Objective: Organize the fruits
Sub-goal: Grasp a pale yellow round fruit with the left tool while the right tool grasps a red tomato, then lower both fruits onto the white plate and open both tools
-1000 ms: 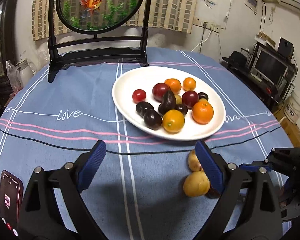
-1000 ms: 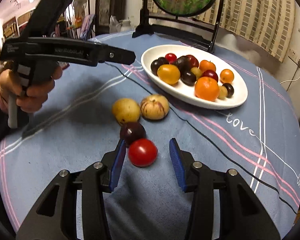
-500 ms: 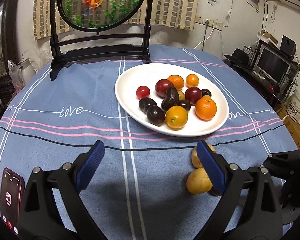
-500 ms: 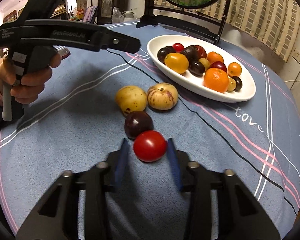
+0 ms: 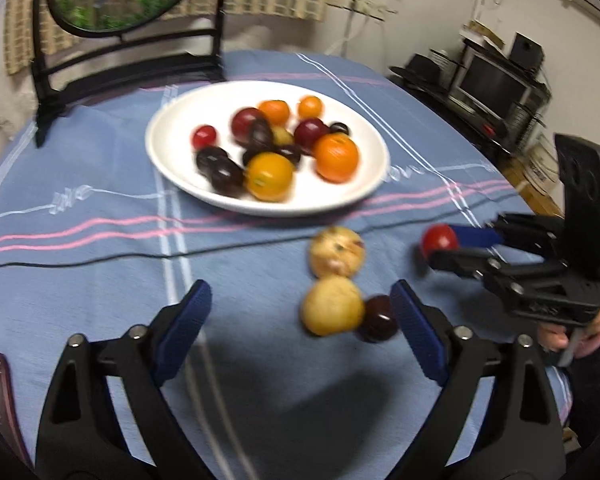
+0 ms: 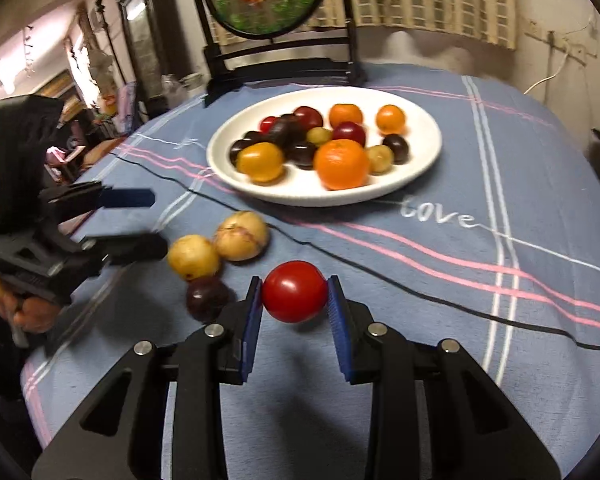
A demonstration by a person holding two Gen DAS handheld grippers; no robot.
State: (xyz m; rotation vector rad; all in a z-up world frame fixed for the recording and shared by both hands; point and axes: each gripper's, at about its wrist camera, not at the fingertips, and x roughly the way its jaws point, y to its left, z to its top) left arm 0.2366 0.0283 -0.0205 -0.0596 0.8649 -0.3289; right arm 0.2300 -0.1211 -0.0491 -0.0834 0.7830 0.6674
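At left in the right wrist view, the left gripper hangs with jaws apart and closing, nothing between them. Near it, two yellow fruits and a dark plum lie touching on the blue tablecloth. Further right, the right gripper is clamped on a red tomato, with the white plate of fruit beyond.

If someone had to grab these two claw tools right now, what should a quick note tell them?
Right claw: shut on the red tomato, lifted off the cloth.
Left claw: jaws closing, gripping nothing, aimed at the near yellow fruit.
Still on the tablecloth: two yellow fruits and a dark plum.
White plate already holds many fruits.
Left: plate the tomato, then those three.
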